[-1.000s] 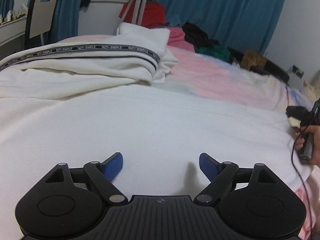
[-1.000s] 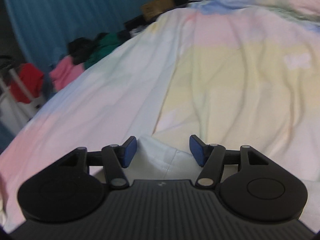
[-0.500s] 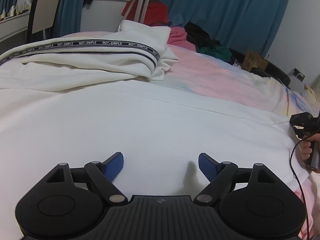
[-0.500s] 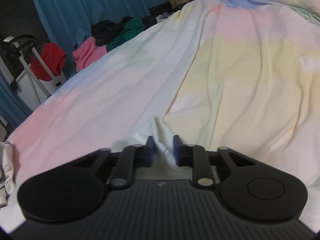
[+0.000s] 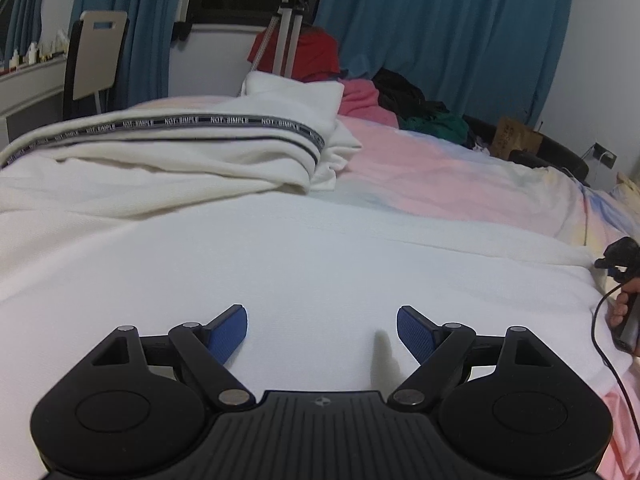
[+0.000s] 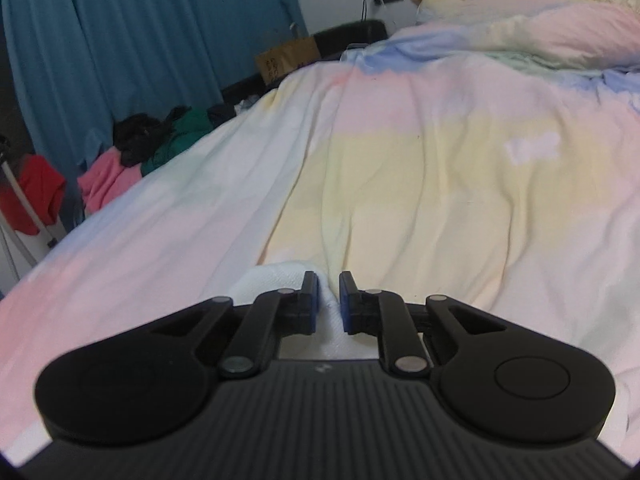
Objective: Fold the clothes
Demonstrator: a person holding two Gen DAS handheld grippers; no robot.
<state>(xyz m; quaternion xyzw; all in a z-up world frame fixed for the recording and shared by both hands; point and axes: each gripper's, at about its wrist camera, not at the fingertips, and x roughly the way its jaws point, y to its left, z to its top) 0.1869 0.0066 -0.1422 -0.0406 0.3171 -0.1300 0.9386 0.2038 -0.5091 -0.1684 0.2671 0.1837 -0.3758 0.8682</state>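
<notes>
Blue curtains [image 5: 440,32] hang along the far wall, and a pastel sheet [image 6: 440,168] in pink, yellow and blue bands covers the bed from near edge to pillow [image 6: 540,28]. Spread flat across the near part of the bed lies a white garment [image 5: 320,264], smooth and wide. Behind it on the left a second garment [image 5: 168,152], cream with a dark lettered stripe, lies bunched in loose folds. Far off, a heap of pink, black and green clothes [image 5: 404,104] sits at the bed's far edge, with a red cloth [image 5: 316,52] draped near a tripod [image 5: 286,28] and a chair [image 5: 96,60] standing at far left.

Left gripper [image 5: 322,330] hovers low over the white garment, blue pads spread wide, nothing between them, only flat fabric beneath.

Over on the right, the right gripper [image 6: 329,300] has a corner of the white garment [image 6: 280,280] between its nearly closed jaws; the jaws are opening slightly, yet the pads look pressed on the bunched cloth, and the corner puffs up to the left of the fingers. From the left view that right gripper [image 5: 618,258] shows at the garment's right edge, a hand [image 5: 624,304] wrapped round its grip and a black cable [image 5: 604,344] trailing down.
</notes>
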